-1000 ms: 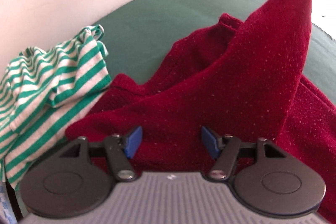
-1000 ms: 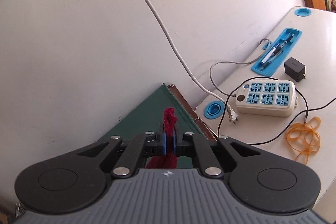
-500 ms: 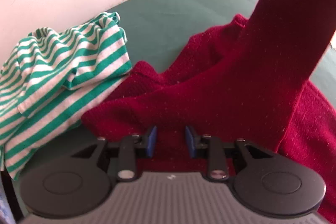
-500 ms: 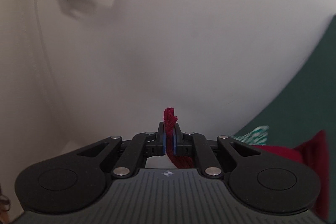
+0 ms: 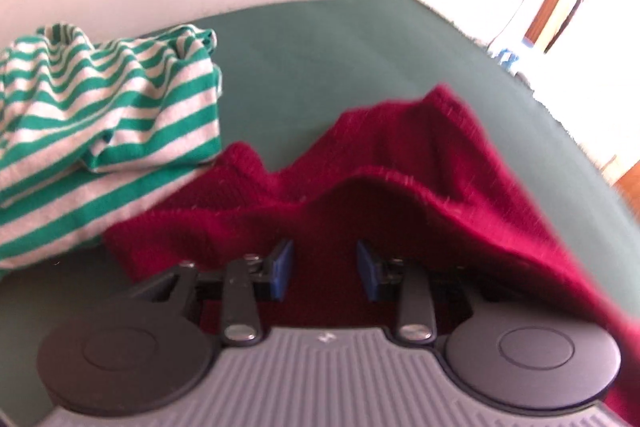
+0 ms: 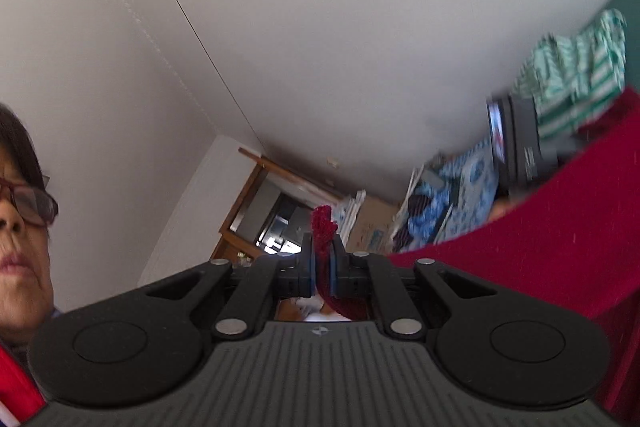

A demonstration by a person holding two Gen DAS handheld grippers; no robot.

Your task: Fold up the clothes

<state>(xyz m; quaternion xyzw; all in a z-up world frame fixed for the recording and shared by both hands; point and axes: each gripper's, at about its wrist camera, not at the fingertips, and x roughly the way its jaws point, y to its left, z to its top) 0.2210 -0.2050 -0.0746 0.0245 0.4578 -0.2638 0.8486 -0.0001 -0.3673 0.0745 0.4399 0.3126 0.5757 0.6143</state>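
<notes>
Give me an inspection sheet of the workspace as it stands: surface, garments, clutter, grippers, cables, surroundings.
Surface: green table cover, bare at the far side.
Job's things: red knit sweater heaped at the near side, one end lifted; green-and-white striped shirt crumpled beside it, their edges touching.
Clutter: nothing seen on the cover besides the two garments.
Grippers: left gripper jaws apart, just been opening a little, red knit between and over them, pads not pressing; right gripper shut on a sweater end, raised.
Cables: thin line running along the white wall.
Surroundings: wooden door frame, blurred patterned items; a person's face at the frame edge.
</notes>
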